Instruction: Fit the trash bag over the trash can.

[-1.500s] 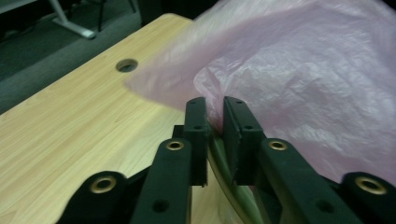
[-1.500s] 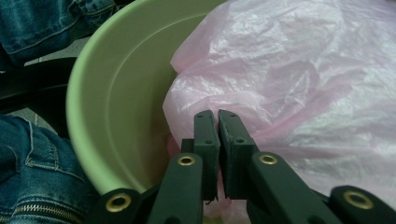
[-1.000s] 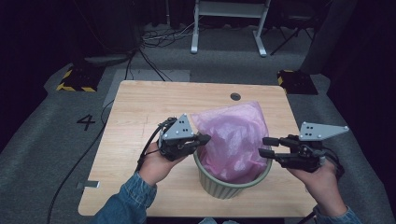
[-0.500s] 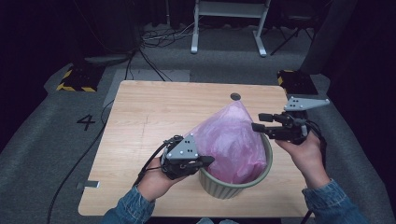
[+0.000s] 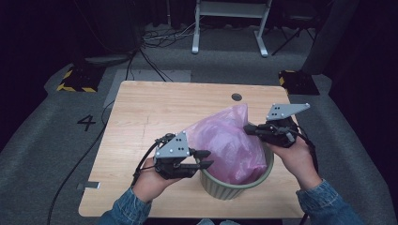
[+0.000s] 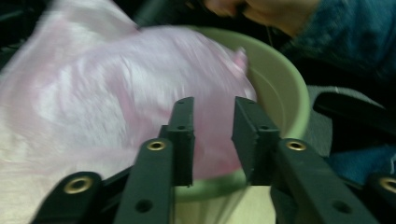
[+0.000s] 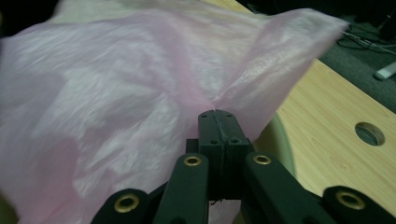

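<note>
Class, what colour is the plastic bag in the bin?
Pink, translucent plastic bag, clearest in the right gripper view; the bin is pale green.

From my end the bin (image 5: 237, 186) sits on the table (image 5: 155, 112) near its front edge, bag (image 5: 225, 140) inside it, my left gripper (image 5: 205, 158) on its left, right gripper (image 5: 248, 130) at its far right rim

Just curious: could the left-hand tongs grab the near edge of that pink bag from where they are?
Probably yes. The left tongs have just been opening, and their jaws stand apart right at the pink bag over the green bin's rim, with nothing between. The right tongs pinch the far edge.
</note>
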Available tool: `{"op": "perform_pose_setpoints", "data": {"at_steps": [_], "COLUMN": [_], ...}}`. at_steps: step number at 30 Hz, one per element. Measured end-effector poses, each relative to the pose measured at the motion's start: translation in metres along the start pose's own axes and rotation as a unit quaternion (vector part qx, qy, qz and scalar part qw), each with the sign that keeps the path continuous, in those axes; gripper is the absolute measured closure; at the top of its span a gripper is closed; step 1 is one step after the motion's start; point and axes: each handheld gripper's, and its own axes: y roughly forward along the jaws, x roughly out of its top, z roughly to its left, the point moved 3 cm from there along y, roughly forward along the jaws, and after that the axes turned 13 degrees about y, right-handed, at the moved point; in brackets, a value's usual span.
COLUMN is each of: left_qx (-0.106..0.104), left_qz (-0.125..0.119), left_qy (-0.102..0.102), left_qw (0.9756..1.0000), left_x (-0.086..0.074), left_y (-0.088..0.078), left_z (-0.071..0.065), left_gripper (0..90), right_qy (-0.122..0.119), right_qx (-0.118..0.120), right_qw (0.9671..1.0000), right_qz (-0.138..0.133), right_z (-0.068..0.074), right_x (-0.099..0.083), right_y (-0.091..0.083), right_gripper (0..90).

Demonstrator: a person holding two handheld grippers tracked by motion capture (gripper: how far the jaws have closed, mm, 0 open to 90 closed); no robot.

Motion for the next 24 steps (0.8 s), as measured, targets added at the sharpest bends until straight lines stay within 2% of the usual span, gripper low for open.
{"op": "perform_pose_setpoints", "data": {"at_steps": [4, 8, 13, 17, 21, 23, 24], "left_qx": [0.032, 0.065, 0.08, 0.098, 0.103, 0.097, 0.087], "left_qz": [-0.012, -0.014, -0.025, -0.004, 0.0, -0.007, -0.008], "left_qy": [-0.001, 0.003, 0.01, 0.011, -0.016, -0.031, -0.042], "left_qw": [0.9994, 0.9978, 0.9964, 0.9952, 0.9945, 0.9948, 0.9953], "left_x": [0.007, 0.013, 0.018, 0.014, 0.001, -0.004, -0.007], "left_y": [-0.007, -0.011, -0.014, -0.009, -0.01, -0.011, -0.01], "left_z": [0.013, 0.025, 0.031, 0.035, 0.045, 0.051, 0.053], "left_gripper": [62.8, 59.8, 59.3, 55.4, 53.7, 52.2, 50.4], "right_qy": [-0.012, -0.031, -0.061, -0.076, -0.085, -0.085, -0.083], "right_qx": [0.017, 0.037, 0.052, 0.067, 0.071, 0.07, 0.069], "right_qw": [0.9998, 0.9988, 0.9967, 0.9947, 0.9937, 0.9938, 0.9939], "right_qz": [-0.002, -0.005, -0.011, -0.016, -0.018, -0.021, -0.023], "right_z": [0.013, 0.028, 0.047, 0.059, 0.064, 0.064, 0.064], "right_x": [-0.007, -0.013, -0.021, -0.026, -0.029, -0.03, -0.03], "right_y": [-0.002, -0.004, -0.009, -0.012, -0.015, -0.017, -0.018], "right_gripper": [89.6, 89.5, 89.2, 89.0, 88.8, 88.4, 88.1]}}
